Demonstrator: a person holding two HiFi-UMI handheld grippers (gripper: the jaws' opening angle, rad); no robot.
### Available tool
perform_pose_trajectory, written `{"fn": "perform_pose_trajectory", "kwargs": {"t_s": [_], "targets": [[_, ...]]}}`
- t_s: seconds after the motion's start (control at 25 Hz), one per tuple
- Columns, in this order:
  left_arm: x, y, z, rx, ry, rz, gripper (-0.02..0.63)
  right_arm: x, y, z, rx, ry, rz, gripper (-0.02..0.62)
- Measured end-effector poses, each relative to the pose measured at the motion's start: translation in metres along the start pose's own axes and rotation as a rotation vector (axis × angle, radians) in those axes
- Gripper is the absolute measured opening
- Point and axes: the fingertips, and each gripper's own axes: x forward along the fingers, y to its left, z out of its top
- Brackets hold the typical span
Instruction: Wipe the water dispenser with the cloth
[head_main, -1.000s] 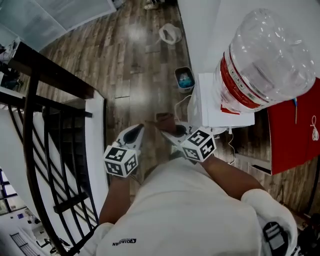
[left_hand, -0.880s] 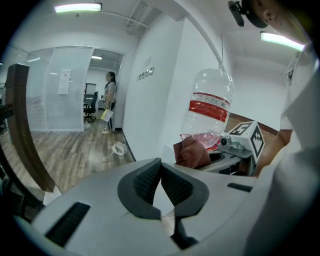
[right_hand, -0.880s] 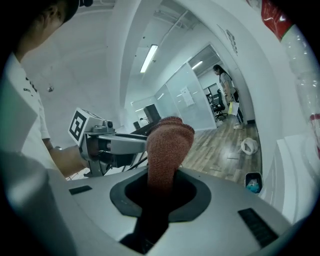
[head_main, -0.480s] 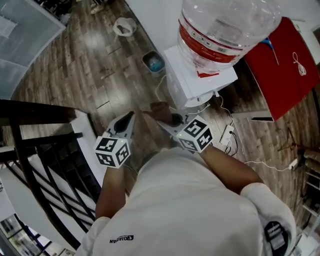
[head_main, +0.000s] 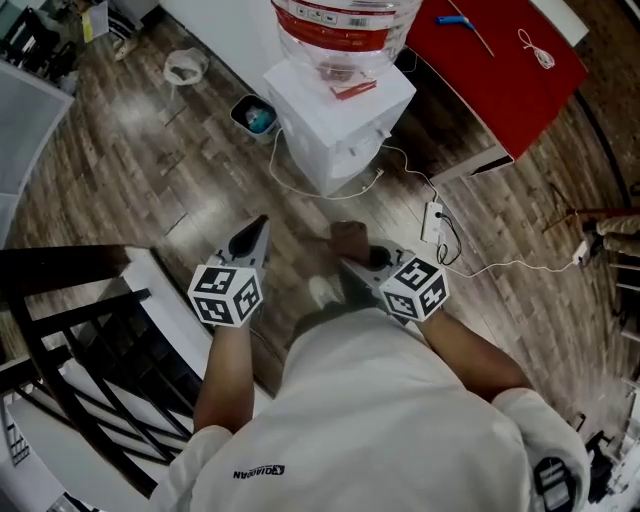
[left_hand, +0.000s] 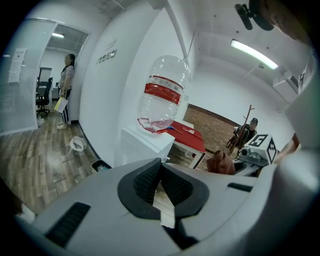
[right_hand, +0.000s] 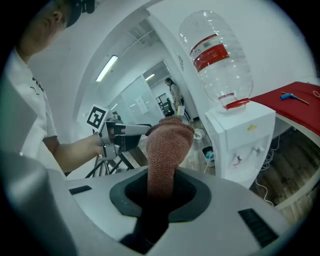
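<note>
The white water dispenser (head_main: 340, 110) stands on the wood floor ahead, with a clear bottle (head_main: 335, 25) with a red band on top. My right gripper (head_main: 352, 262) is shut on a reddish-brown cloth (head_main: 348, 238), which sticks up from its jaws as a folded roll (right_hand: 167, 150). It is well short of the dispenser (right_hand: 242, 135). My left gripper (head_main: 256, 228) hovers to the left of it at the same height, jaws shut with nothing between the pads (left_hand: 150, 180). Both point toward the dispenser (left_hand: 145, 145), apart from it.
A red table (head_main: 490, 60) stands right of the dispenser. A power strip (head_main: 432, 222) and white cables lie on the floor in front. A small bin (head_main: 252, 113) sits left of the dispenser. A black stair railing (head_main: 90, 340) is at my left. A person (left_hand: 66, 85) stands far off.
The head view has swung, and the dispenser now sits farther off and higher in the frame. Both grippers keep their places, the cloth still in the right one.
</note>
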Motion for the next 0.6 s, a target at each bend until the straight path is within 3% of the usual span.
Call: {"fn": "perform_pose_trajectory", "kwargs": {"t_s": [0.24, 0.44, 0.6], "targets": [[-0.006, -0.031, -0.003, 0.01, -0.012, -0.015, -0.011, -0.033, -0.01, 0.009, -0.009, -0.045, -0.041, 0.071], [-0.001, -0.054, -0.004, 0.005, -0.051, 0.034, -0.011, -0.057, -0.022, 0.002, -0.081, -0.022, -0.005, 0.071], [0.015, -0.1, -0.017, -0.02, -0.071, 0.074, -0.011, -0.095, -0.044, -0.007, -0.113, -0.028, 0.034, 0.071]]}}
